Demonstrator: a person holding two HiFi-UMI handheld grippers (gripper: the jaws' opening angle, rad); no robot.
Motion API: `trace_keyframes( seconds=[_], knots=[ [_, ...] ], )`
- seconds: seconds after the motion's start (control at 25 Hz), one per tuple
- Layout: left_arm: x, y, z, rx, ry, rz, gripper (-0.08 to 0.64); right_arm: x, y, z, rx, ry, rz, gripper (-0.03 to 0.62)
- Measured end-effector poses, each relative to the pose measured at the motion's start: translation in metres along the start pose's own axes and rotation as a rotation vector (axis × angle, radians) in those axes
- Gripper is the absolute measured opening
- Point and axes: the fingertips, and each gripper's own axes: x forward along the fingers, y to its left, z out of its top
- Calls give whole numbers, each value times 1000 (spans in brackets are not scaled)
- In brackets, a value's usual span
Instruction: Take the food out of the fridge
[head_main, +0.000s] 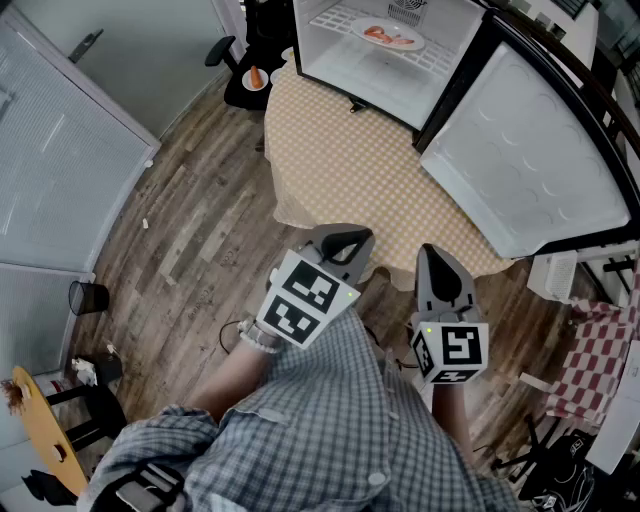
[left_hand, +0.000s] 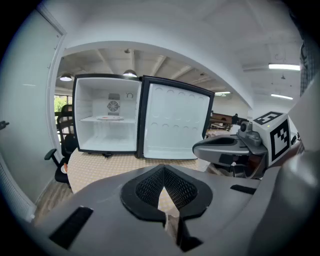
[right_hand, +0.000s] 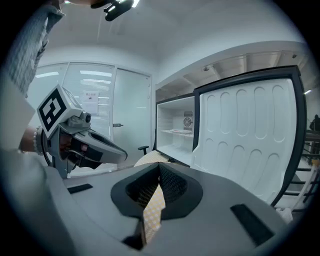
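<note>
A small fridge stands open on a round table with a checked cloth. Its door is swung wide to the right. On the wire shelf inside lies a white plate of food, also visible in the left gripper view as the plate and in the right gripper view as the plate. My left gripper is shut and empty, held near the table's front edge, far from the fridge. My right gripper hangs beside it, shut and empty.
An office chair with an orange item on its seat stands left of the fridge. A glass partition runs along the left, with a small black bin on the wooden floor. A red checked cloth lies at the right.
</note>
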Motion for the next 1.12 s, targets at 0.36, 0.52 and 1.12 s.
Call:
trace_keyframes(
  seconds=[0.36, 0.52, 1.12],
  knots=[
    [2, -4, -4, -8, 10, 3, 6, -1, 0, -8, -8, 17, 11, 10],
    [1, -7, -4, -19, 7, 19, 6, -4, -4, -11, -6, 19, 11, 10],
    [-9, -32, 11, -19, -74, 119, 6, -32, -30, -12, 7, -41, 4, 11]
  ],
)
